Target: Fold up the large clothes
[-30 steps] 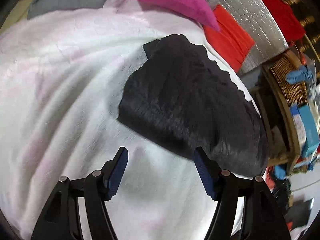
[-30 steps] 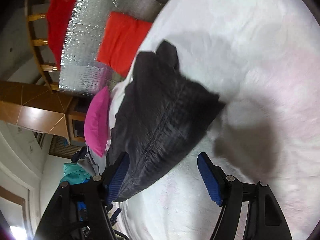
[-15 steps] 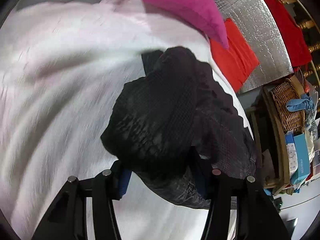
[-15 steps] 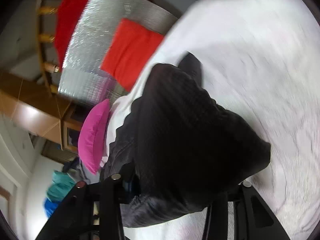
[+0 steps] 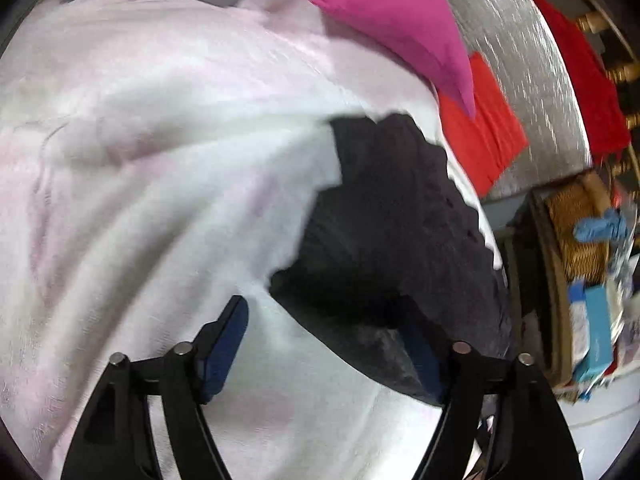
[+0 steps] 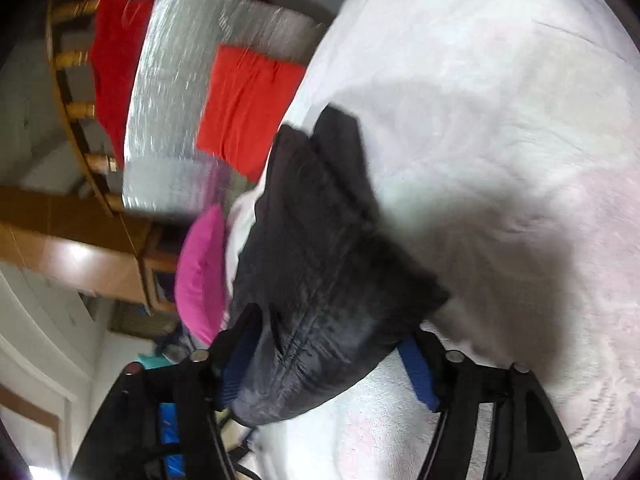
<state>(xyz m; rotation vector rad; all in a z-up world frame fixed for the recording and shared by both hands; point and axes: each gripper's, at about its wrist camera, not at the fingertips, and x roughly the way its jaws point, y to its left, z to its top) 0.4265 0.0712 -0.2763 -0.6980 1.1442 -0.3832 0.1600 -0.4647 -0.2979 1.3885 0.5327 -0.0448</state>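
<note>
Dark garment [image 5: 392,240] lies folded in a compact bundle on the white bedspread [image 5: 160,200], near the bed's far edge.

Left gripper [image 5: 324,344]: jaws apart & opening. Left pad sits over bare bedspread, clear of the cloth. Right pad is at the bundle's near edge, w/ the fabric overlapping it; can't tell if it touches. Nothing pinched between the pads; mostly white sheet shows in the gap.

Right gripper [image 6: 328,364]: jaws also apart & opening. The garment's near end [image 6: 320,280] bulges into the gap between the two blue pads and hides part of each. Fabric looks slack, not squeezed, so no clamp that I can see. From this side the bundle narrows toward the far end, w/ a small flap sticking up there. A soft shadow falls on the sheet beside it.

Around the bed: pink pillow [image 5: 392,20] at the head end, just beyond the garment. Orange cloth [image 5: 484,128] lies on a silver quilted cover [image 5: 532,80], w/ a red cloth [image 5: 580,80] hung over wooden rails behind. Wicker basket [image 5: 576,232] w/ something blue on it, off to the side. Both views are motion-blurred, so fine detail is lost.
</note>
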